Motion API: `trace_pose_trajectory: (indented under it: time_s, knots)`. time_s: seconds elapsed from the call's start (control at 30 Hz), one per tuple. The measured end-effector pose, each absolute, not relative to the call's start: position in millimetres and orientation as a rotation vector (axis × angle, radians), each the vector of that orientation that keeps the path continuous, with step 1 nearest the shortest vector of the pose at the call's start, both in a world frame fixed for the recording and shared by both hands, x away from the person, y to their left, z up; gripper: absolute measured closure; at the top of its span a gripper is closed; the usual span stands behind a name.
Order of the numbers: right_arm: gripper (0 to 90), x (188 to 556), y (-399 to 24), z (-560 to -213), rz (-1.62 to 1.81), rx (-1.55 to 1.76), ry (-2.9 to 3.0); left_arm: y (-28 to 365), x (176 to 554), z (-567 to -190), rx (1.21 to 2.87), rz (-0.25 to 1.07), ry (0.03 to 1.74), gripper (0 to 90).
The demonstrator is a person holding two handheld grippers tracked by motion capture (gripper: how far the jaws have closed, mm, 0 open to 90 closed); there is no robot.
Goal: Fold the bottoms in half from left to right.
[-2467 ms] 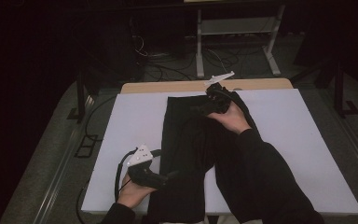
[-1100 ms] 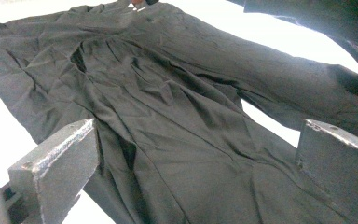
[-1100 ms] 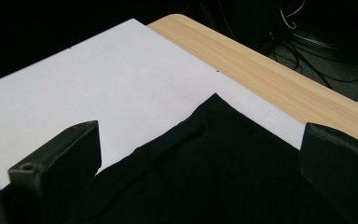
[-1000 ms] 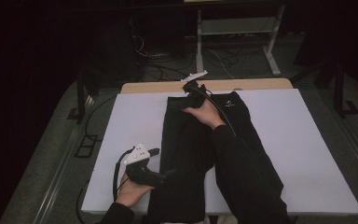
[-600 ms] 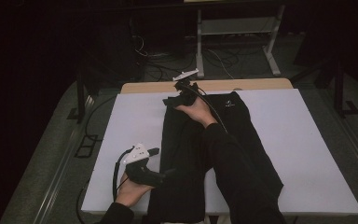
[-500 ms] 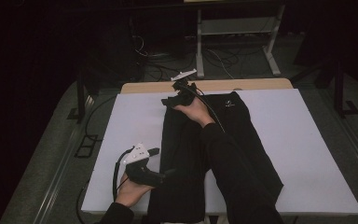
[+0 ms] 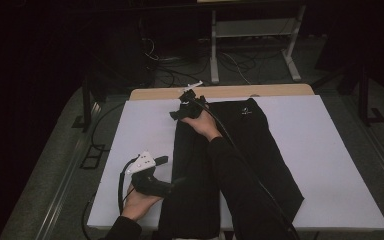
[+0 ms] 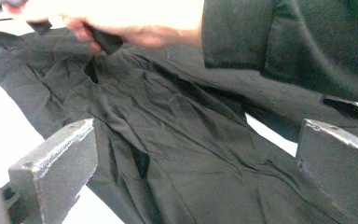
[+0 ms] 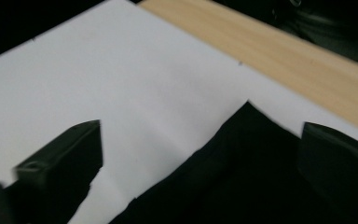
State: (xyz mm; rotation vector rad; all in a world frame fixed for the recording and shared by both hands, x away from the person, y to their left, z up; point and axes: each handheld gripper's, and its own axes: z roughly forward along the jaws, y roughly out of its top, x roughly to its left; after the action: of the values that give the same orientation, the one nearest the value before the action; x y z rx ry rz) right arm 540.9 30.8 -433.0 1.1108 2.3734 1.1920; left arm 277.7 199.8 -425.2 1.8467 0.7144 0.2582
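Black garment [image 7: 230, 165] (looks like pants or similar, can't tell for sure) lies lengthwise down the middle of the white sheet [image 7: 325, 155] covering the table [image 7: 220, 92], far end near the bare wood strip, near end at the person's edge. Right gripper [image 7: 176, 115] is at the far-left corner of the cloth w/ jaws spread; they have just been closing a little, but in the right gripper view only the pointed cloth corner [image 9: 248, 108] sits in the gap between the 2 jaws, nothing pinched yet. Left gripper [image 7: 179, 182] rests at the near-left edge of the garment, jaws also spread, wrinkled fabric [image 8: 168, 140] ahead of them, not clamped. Risks, as I judge them: 1) right jaws shut too shallow on that corner, catch only a sliver, and it slips out as soon as it's lifted; 2) lower jaw digs under and grabs the white sheet along w/ the cloth, dragging the cover; 3) the garment looks layered, so only the top layer may get picked up and the rest stays behind or bunches; 4) w/ the left end unclamped, any pull from the far corner can skew the whole piece sideways and add creases; 5) the right sleeve [image 7: 240, 185] lies across the fabric and may pin or drag it.
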Motion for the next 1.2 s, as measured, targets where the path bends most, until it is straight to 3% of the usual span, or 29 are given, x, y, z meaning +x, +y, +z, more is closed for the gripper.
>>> trace_pose_trajectory:
  time_s: [0.13, 0.23, 0.37, 0.9, 1.2]
  knots:
    - [14.6, 543, 29, -442, 1.167, 1.171, 2.403, 199, 278, -425, 1.853, 0.259, 0.705, 0.0]
    - [30.3, 544, 29, -447, 1.163, 1.181, 2.42, 198, 279, -425, 1.855, 0.257, 0.702, 0.0]
    - [40.1, 544, 31, -450, 1.17, 1.2, 2.406, 198, 280, -426, 1.859, 0.257, 0.701, 0.0]
    - [56.8, 543, 37, -456, 1.145, 1.222, 2.356, 197, 281, -427, 1.868, 0.249, 0.706, 0.0]
    - [80.8, 544, 36, -457, 1.161, 1.291, 2.338, 198, 282, -427, 1.87, 0.25, 0.715, 0.0]
